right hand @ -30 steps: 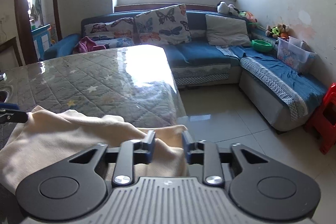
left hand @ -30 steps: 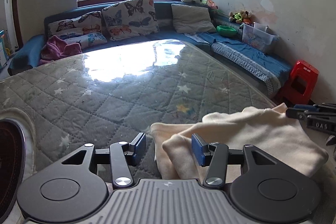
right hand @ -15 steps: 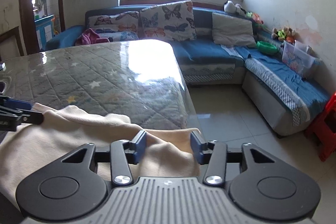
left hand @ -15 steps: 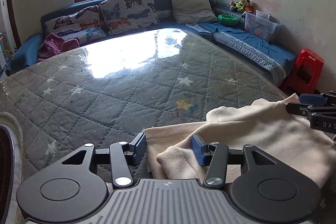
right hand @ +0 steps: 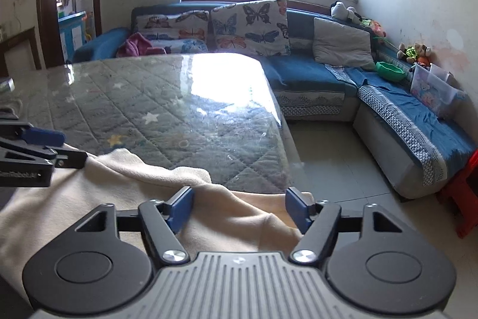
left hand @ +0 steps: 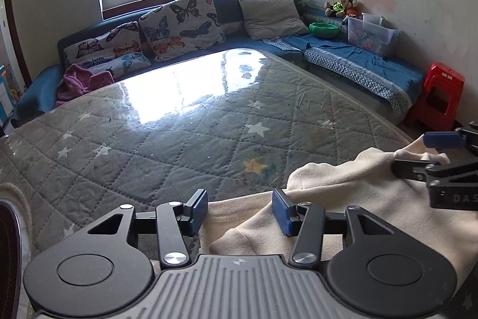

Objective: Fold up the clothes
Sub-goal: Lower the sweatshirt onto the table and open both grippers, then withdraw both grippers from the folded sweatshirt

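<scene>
A cream fleece garment [left hand: 343, 199] lies rumpled on the near part of the quilted grey table [left hand: 179, 145]; it also shows in the right wrist view [right hand: 104, 193]. My left gripper [left hand: 240, 208] is open, its blue pads either side of the garment's left edge. My right gripper [right hand: 239, 207] is open wide over the garment's right end near the table's edge [right hand: 280, 145]. The right gripper also shows at the right of the left wrist view [left hand: 442, 157], and the left gripper at the left of the right wrist view [right hand: 38, 148].
A blue corner sofa [right hand: 313, 79] with butterfly cushions [left hand: 179, 23] runs behind and to the right of the table. A pink cloth [left hand: 80, 79] lies on it. A red stool [left hand: 439, 94] stands on the tiled floor [right hand: 334, 169]. A dark round object [left hand: 7, 253] sits at the near left.
My right gripper has opened from nearly closed on the garment to wide open. Both views have shifted slightly; the left gripper stays open over the cloth.
</scene>
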Available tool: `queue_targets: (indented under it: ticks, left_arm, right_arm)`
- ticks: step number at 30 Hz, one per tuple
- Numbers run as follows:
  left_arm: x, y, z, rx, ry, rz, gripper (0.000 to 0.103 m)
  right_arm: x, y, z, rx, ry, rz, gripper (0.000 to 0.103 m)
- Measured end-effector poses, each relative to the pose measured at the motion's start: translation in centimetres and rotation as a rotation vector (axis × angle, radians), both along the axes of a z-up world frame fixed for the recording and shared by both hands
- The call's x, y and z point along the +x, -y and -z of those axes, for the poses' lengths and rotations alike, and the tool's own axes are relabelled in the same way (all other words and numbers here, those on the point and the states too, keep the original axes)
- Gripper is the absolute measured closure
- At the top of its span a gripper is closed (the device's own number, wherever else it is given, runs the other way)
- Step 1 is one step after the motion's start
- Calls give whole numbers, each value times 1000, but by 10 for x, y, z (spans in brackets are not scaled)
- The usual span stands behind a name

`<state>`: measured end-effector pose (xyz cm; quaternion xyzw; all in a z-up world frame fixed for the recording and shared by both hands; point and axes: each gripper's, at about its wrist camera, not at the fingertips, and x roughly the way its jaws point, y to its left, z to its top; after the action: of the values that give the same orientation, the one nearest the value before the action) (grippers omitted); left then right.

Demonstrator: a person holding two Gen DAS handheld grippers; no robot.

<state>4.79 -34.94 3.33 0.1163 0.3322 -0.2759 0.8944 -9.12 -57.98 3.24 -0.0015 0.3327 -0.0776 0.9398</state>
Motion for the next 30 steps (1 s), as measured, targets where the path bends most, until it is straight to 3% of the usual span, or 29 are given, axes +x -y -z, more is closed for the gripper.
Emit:
queue_targets:
  ticks: [2,6,8,12,17,22,24,30]
  left_arm:
    - [-6,-6,-4,-16,-2,3,52]
    - [-31,-19,-12,-41,20,35,51]
    - [-47,-27,-15,-51,32,52,51]
    - [-72,-38,-14,-51,46,63,50]
    - [-85,-44,-1,-36,23,48,50]
    - [-83,-51,-1,-60,-6,10,48]
    - [-84,-53,-3,-65,0,1,45]
    - [-90,-62,-4,-66,-10,-21,38]
  right_arm:
    - [-13,2,-6,-8,13,3,19]
    - [-53,7,-12,-41,25,35,16]
    - [-74,7,-11,-79,35,64,5]
    - [-107,4,-5,-169,48,110,1]
    - [-124,10,13,-186,28,168,0]
    - [-131,13,5,-154,73,196,0]
    - [-133,13,1,-146,101,210,0]
    - [-123,10,11,-127,68,213,0]
